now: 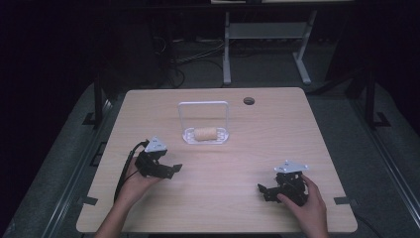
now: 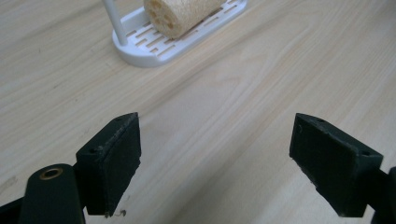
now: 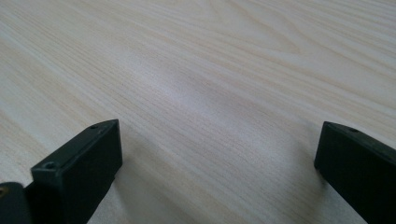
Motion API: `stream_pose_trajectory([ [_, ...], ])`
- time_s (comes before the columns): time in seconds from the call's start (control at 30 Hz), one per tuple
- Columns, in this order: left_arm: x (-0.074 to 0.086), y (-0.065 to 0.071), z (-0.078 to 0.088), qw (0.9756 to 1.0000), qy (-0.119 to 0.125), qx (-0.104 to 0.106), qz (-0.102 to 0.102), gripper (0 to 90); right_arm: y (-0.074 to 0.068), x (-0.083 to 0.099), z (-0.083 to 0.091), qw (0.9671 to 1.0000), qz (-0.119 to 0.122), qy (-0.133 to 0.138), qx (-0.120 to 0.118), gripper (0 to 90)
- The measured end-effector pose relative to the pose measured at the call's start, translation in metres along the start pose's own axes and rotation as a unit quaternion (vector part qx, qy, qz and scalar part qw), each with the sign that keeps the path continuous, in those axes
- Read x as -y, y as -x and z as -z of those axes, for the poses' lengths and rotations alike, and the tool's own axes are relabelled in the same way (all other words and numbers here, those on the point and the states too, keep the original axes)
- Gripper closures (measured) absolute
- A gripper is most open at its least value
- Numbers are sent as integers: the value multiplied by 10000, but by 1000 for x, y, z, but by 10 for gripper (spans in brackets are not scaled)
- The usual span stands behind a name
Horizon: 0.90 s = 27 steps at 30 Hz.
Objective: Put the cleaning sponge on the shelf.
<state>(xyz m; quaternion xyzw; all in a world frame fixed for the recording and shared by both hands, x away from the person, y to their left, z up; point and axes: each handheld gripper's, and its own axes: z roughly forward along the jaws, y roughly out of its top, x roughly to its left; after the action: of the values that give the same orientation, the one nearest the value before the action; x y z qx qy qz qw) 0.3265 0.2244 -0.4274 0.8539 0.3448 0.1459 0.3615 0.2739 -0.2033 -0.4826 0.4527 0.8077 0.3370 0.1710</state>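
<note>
The left gripper [image 1: 168, 169] rests low over the tabletop [image 1: 223, 198], held in the person's left hand [image 1: 137, 181]. Its jaws stand wide apart and released; nothing lies between them, and the left gripper view shows bare wood grain in the gap. The loofah piece [image 1: 206, 134] lies ahead of this gripper and a little to its right, well apart from the jaws. It rests on its side in the white slatted rack [image 1: 190, 137], which has an upright wire frame at its rear edge. In the left gripper view, the loofah piece [image 2: 180, 14] shows its porous cut end above the slats of the rack [image 2: 140, 49].

The right gripper [image 1: 265, 191] sits in the person's right hand [image 1: 309, 206], well apart from the rack and nearer the tabletop's front edge. Its jaws are likewise spread wide and released, with bare tabletop between them.
</note>
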Motion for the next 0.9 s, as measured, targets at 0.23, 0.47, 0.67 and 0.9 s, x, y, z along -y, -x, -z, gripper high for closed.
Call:
stream_pose_trajectory([
  [0.23, 17, 0, 8, 9999, -15, -134, -28, 164, 0, 0, 0, 10000, 1, 0, 1, 5],
  [0.47, 31, 0, 18, 9998, 6, -197, 0, 161, 0, 0, 0, 10000, 0, 1, 0, 5],
  [0.67, 41, -1, 26, 9996, -11, -286, 16, 161, 0, 0, 0, 10000, -2, 1, -1, 5],
  [0.9, 52, -1, 32, 9993, -45, -357, 58, 161, 0, 0, 0, 10000, -10, 5, 0, 5],
])
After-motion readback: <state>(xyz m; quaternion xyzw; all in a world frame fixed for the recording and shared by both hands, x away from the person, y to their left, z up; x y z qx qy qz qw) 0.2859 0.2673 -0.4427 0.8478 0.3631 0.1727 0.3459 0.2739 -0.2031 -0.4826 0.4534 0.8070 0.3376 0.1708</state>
